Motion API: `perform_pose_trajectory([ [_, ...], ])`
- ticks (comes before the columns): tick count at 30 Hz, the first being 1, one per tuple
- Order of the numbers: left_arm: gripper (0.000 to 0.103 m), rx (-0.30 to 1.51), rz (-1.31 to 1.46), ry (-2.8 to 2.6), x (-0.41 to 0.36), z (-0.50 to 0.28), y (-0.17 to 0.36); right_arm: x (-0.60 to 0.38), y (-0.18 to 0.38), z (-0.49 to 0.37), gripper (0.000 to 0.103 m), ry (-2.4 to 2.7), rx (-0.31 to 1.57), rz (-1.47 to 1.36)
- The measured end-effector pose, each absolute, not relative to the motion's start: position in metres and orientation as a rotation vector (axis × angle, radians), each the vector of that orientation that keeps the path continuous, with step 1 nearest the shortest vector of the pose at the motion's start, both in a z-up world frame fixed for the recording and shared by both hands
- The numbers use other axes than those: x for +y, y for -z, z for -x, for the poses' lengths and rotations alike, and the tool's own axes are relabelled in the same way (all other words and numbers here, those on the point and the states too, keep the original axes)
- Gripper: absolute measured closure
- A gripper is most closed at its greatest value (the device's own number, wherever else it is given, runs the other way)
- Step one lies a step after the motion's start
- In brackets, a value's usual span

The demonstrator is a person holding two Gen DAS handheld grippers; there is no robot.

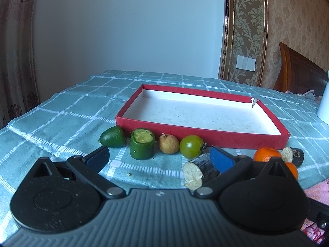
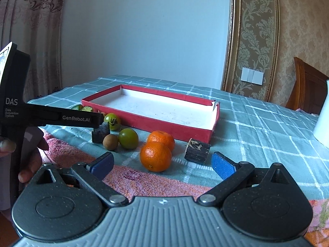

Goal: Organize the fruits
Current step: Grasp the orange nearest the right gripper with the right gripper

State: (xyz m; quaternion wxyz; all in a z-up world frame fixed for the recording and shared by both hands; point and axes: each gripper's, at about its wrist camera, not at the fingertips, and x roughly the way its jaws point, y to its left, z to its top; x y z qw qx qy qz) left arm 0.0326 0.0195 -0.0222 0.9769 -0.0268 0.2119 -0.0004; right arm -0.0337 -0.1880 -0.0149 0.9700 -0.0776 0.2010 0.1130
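Nothing is sitting in the red box (image 1: 201,139) yet: its white floor is bare, and all the fruit is lying on the checked cloth of the worktop (image 1: 61,111) along the box's near wall. Both tools are hovering short of that row with their blue-padded fingers spread wide and nothing between them, the left gripper (image 1: 160,160) facing the green tomato (image 1: 191,146) and the small brown pear-like fruit (image 1: 168,144), the right gripper (image 2: 162,165) facing the front orange (image 2: 155,156). The likeliest trouble, to my eye, is rolling: the two oranges are touching, so closing on the front one may be nudging the rear orange (image 2: 161,139) away, and round fruit on soft, wrinkled cloth could be running off toward the pink towel (image 2: 144,183) at the near edge. The cut green piece (image 1: 142,144) with its pale mushy top is looking soft enough to be crushed by a hard squeeze, and the dark-skinned cut stub (image 1: 200,171) is lying right under the left tool's right finger, where it could be knocked or pinched by mistake. The box's far corner is torn open, so a fruit rolling there might be escaping. Much is staying hidden: each tool's body is covering the near worktop, the left view is cutting off part of the oranges, the left tool's arm in the right view is masking the green pieces, and a white object at the right edge is too cropped to name.
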Motion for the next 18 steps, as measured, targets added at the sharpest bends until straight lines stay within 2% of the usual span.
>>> perform_pose_trajectory([
  [1, 0.000, 0.428, 0.056, 0.002, 0.020, -0.033, 0.022, -0.186, 0.015, 0.031, 0.008, -0.230, 0.415, 0.158],
  [2, 0.000, 0.428, 0.057, 0.002, 0.020, -0.033, 0.022, -0.185, 0.016, 0.028, 0.016, -0.235, 0.426, 0.155],
  [4, 0.000, 0.427, 0.060, 0.003, 0.020, -0.033, 0.022, -0.185, 0.018, 0.021, 0.039, -0.249, 0.461, 0.133],
  [15, 0.000, 0.429, 0.068, 0.008, 0.022, -0.032, 0.023, -0.178, 0.024, -0.013, 0.041, -0.226, 0.536, 0.114],
  [18, 0.000, 0.433, 0.070, 0.011, 0.022, -0.032, 0.023, -0.177, 0.026, -0.021, 0.058, -0.231, 0.562, 0.105],
])
